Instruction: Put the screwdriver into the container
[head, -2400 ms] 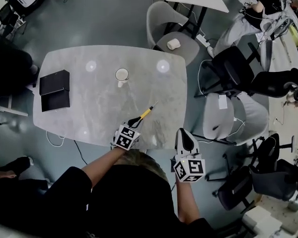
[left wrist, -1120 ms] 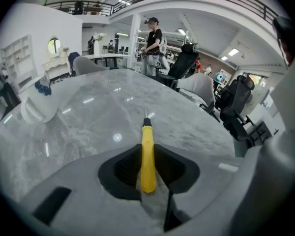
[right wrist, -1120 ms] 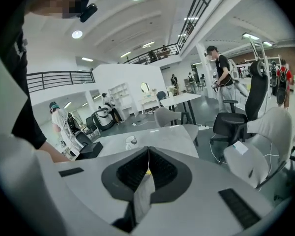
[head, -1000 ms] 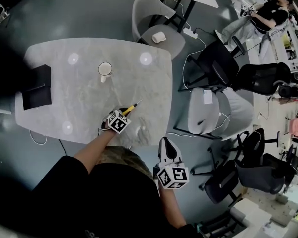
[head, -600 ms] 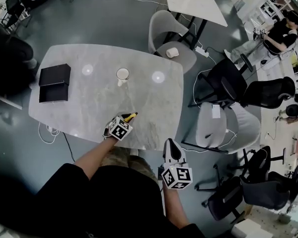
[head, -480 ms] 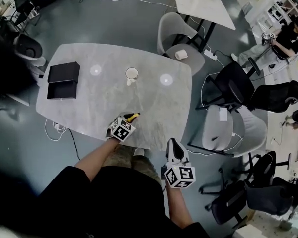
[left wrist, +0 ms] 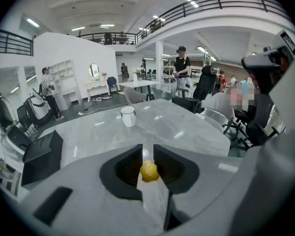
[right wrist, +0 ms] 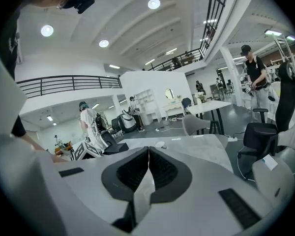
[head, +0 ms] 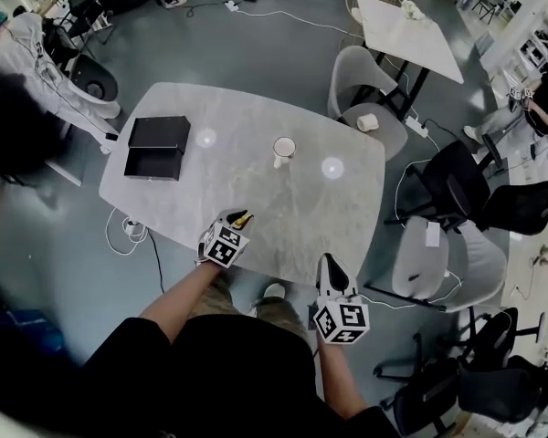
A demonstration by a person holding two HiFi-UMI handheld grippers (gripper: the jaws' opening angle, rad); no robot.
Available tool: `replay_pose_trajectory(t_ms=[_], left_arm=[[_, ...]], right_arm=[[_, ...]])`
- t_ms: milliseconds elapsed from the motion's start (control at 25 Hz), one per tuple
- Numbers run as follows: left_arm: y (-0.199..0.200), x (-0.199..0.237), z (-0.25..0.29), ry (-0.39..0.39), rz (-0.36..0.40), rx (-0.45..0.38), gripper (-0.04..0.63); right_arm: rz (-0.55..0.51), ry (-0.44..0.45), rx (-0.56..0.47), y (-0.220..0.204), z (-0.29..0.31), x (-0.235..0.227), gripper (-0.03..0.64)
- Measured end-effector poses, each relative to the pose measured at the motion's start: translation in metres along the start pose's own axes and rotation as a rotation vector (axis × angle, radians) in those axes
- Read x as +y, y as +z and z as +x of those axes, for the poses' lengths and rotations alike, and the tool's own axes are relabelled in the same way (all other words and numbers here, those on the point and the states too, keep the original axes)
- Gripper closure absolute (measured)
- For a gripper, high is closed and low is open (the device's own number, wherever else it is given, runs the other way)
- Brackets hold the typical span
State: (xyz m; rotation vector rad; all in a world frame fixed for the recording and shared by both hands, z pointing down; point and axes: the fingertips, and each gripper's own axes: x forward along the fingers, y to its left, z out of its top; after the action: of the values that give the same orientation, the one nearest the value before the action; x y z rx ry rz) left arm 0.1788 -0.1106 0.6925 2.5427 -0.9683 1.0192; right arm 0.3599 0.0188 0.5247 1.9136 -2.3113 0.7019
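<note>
The left tool (head: 237,221) is closed on the screwdriver (head: 243,218) - in the left gripper view its dark pads (left wrist: 130,163) stand a narrow gap apart, with the yellow handle pinched between them. Only that yellow end shows past the jaws; the shaft is hidden. The tool is raised over the worktop (head: 256,185), close to its 6 o'clock edge in the head view. The screwdriver is in none of the vessels there.

The cup (head: 283,149) is white and upright near the worktop's middle, at about 1 o'clock from the left tool and well apart from it. In the left gripper view it sits nearly straight ahead of the jaws, just toward 11 o'clock.

The box (head: 158,147) is black and lies near the worktop's edge at about 10 o'clock from the left tool. It looks like two flat parts touching side by side.

The right tool (head: 330,265) hangs off the worktop over the floor, at about 4 o'clock from the left tool. Its jaws are pressed together in the right gripper view - nothing sits between them.

A grey chair (head: 370,108) stands just beyond the worktop at 1 o'clock, with a small white thing on its seat.
</note>
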Motion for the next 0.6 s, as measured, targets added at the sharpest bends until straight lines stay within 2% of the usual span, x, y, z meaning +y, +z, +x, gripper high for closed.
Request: replay_pose_trajectory(t_ms=[280, 600], left_arm=[[0.002, 0.072, -0.042, 0.063, -0.088, -0.094, 0.514], [-0.026, 0.168, -0.101, 0.11, -0.129, -0.161, 0.514]], right_arm=[[-0.044, 0.048, 0.013, 0.014, 0.047, 0.063, 0.604], [-0.119, 0.12, 0.042, 0.009, 0.108, 0.182, 0.604]])
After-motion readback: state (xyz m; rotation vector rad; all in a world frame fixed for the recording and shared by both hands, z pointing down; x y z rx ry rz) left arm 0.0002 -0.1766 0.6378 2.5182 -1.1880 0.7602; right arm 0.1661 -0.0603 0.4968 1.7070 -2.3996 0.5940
